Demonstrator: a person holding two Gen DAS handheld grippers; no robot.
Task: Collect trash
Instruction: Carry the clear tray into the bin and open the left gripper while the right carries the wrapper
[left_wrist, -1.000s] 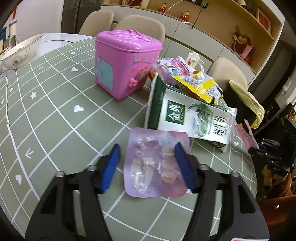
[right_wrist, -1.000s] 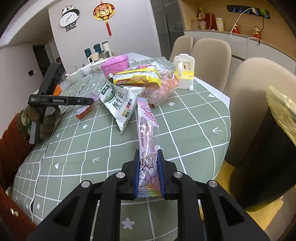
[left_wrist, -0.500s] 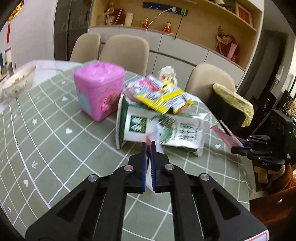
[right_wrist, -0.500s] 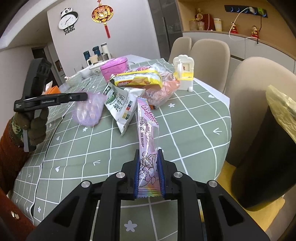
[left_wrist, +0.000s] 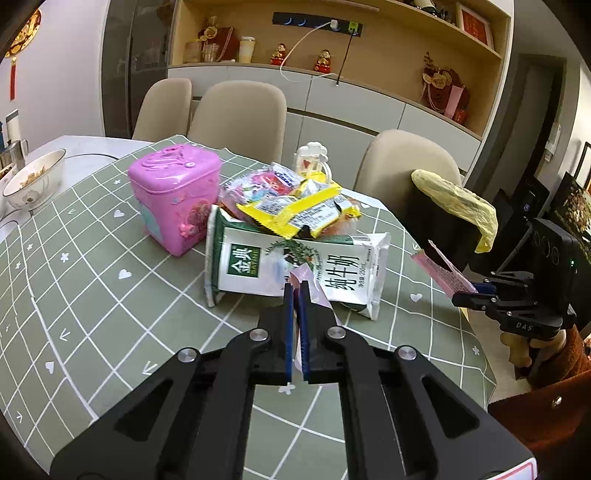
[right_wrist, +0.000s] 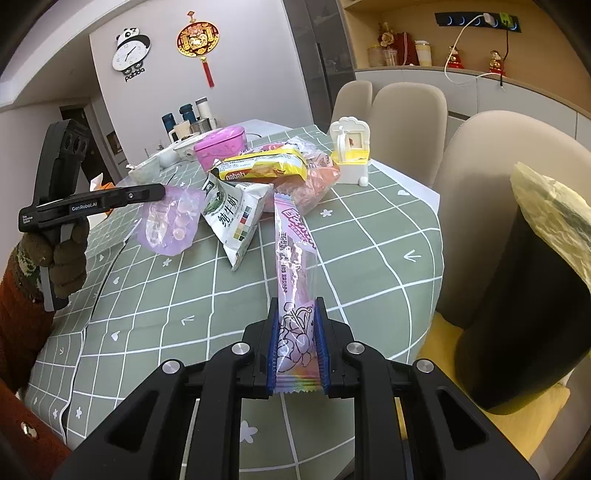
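Note:
My left gripper (left_wrist: 294, 291) is shut on a purple plastic blister tray (right_wrist: 168, 225), held edge-on above the table; only a pink sliver (left_wrist: 308, 282) shows between the pads. My right gripper (right_wrist: 297, 325) is shut on a long pink snack wrapper (right_wrist: 293, 243), held above the table near its right edge; it also shows in the left wrist view (left_wrist: 441, 273). A white-green milk bag (left_wrist: 299, 269), a yellow wrapper (left_wrist: 299, 212) and other wrappers lie in a heap mid-table. A black trash bin with a yellow liner (right_wrist: 532, 266) stands beside the table.
A pink plastic box (left_wrist: 175, 197) stands left of the heap. A small white-yellow toy (right_wrist: 351, 157) stands behind it. A bowl (left_wrist: 31, 182) sits far left. Beige chairs (left_wrist: 236, 114) ring the green checked tablecloth (left_wrist: 92, 295).
My left gripper closed on the purple blister tray that lay flat on the table and lifted it, tilting up. My right gripper kept hold of the pink wrapper, almost still.

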